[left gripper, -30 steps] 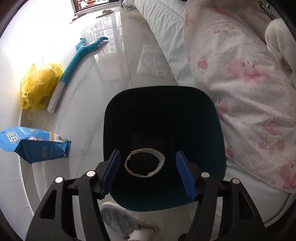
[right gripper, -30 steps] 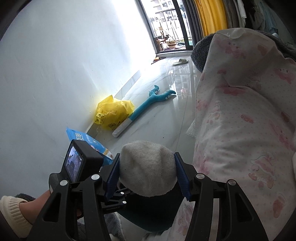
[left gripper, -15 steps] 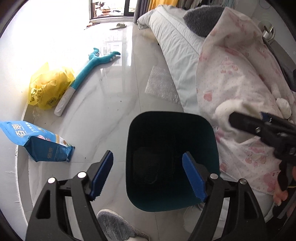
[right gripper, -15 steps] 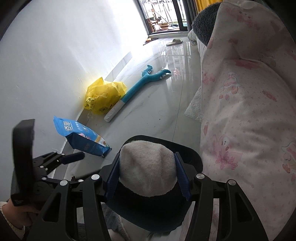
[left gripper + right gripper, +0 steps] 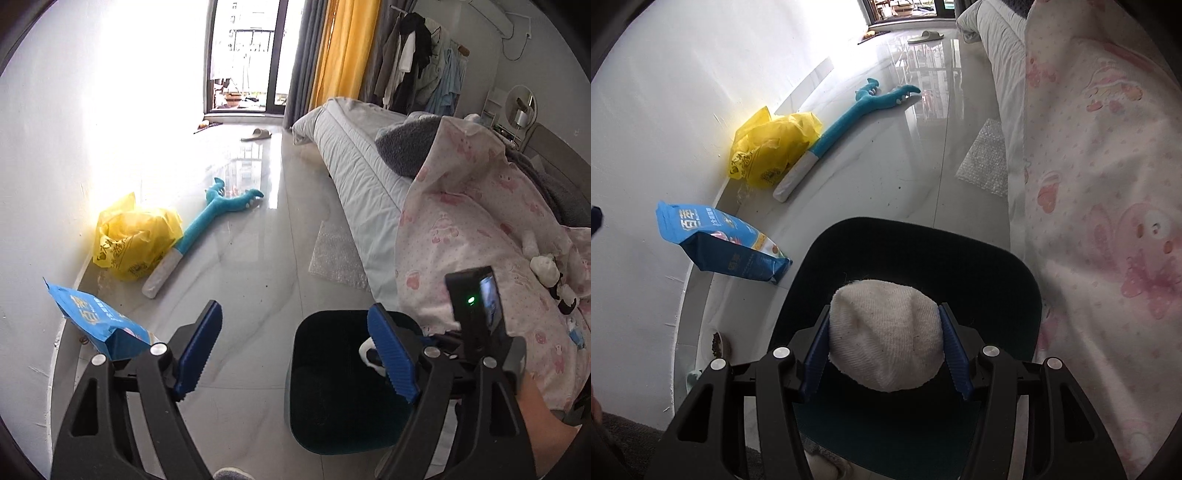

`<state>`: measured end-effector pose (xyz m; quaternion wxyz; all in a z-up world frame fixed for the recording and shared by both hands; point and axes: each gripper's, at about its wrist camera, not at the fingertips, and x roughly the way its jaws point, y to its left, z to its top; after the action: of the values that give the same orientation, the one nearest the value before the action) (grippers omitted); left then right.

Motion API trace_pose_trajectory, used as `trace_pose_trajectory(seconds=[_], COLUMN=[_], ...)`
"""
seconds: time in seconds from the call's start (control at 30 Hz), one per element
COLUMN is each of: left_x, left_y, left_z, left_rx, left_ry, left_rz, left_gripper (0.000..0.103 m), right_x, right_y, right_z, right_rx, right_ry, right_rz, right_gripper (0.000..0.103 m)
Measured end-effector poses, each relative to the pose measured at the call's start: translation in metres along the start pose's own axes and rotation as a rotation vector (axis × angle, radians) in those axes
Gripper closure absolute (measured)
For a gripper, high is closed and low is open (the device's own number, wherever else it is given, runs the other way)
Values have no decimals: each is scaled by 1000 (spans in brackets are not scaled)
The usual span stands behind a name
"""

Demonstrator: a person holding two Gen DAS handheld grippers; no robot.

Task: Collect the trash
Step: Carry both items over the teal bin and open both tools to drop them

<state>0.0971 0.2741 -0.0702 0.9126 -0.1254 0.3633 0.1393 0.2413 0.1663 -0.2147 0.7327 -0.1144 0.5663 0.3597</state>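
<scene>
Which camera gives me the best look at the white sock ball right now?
The right wrist view: the white sock ball fills the middle, clamped between the right gripper jaws above the dark bin. The left wrist view shows only a small white sliver of it behind a blue pad.

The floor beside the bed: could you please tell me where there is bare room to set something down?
The widest bare patch lies between the teal plush toy and the bubble wrap, running down to the dark bin. It is crowded along the wall, where the yellow bag and blue pouch sit.

Glossy tile floor [image 5: 905, 177], ribbed cloth bundle [image 5: 886, 339]
</scene>
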Motion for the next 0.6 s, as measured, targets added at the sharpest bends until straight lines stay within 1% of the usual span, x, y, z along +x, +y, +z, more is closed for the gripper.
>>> trace_pose_trajectory(seconds=[0.1, 0.33, 0.43, 0.5, 0.57, 0.6], left_x=[-11, -34, -39, -42, -46, -48], left_y=[-1, 1, 2, 4, 4, 4], left_z=[4, 10, 13, 14, 15, 16], left_rx=[3, 35, 23, 13, 6, 2], left_ry=[-39, -119, -137, -150, -167, -175], left_rz=[-12, 4, 0, -1, 2, 3], left_gripper=[20, 20, 20, 20, 20, 20], right_x=[16, 35, 38, 38, 37, 34], right_y=[5, 9, 12, 15, 16, 15], right_z=[-4, -16, -18, -18, -19, -19], right_rx=[-12, -70, -94, -103, -110, -110], right_ry=[37, 99, 110, 113, 114, 110], right_rz=[-18, -95, -126, -139, -144, -139], right_gripper=[46, 45, 40, 30, 26, 26])
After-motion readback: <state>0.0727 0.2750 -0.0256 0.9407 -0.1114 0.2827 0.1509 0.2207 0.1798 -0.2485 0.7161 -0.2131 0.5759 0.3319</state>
